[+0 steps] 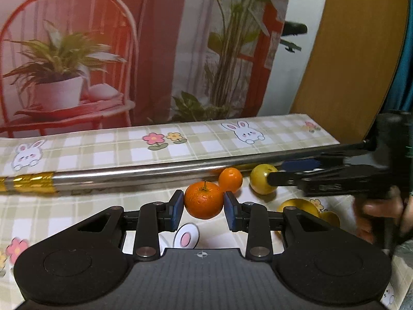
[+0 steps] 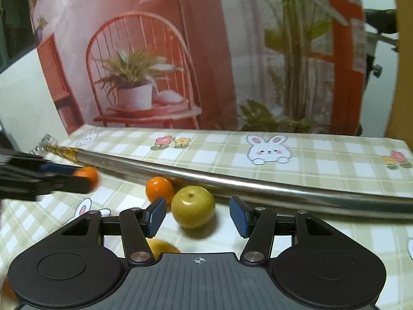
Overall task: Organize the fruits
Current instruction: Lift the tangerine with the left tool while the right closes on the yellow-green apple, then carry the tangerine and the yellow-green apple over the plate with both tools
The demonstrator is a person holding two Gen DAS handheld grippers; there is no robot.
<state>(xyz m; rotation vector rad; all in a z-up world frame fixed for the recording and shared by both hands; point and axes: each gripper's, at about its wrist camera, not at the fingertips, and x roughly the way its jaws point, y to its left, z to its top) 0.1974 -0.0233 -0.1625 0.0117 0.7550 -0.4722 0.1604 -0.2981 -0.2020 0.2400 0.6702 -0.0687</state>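
**Two fruits, two tools**

Our left tool (image 1: 204,210) is clenched on a stemmed orange (image 1: 204,201), which sits between its pads. Our right tool (image 2: 197,214) stands released, the green fruit (image 2: 193,206) between its pads and nearer the left one. We should centre the fruit before closing gently, keeping clear of the steel pole (image 2: 232,180) just beyond on the table (image 2: 309,160).

A polished metal rod (image 1: 144,174), mirror-bright, carried a band of crinkled gold foil (image 1: 28,182) at one end. The tablecloth (image 1: 201,139) had a smooth printed check with a faint sheen. The orange (image 1: 204,201) showed dimpled, glossy peel; the yellow-green fruit (image 2: 193,210) was smooth and waxy. The gripper pads (image 2: 238,215) were ribbed blue rubber on matt black plastic.
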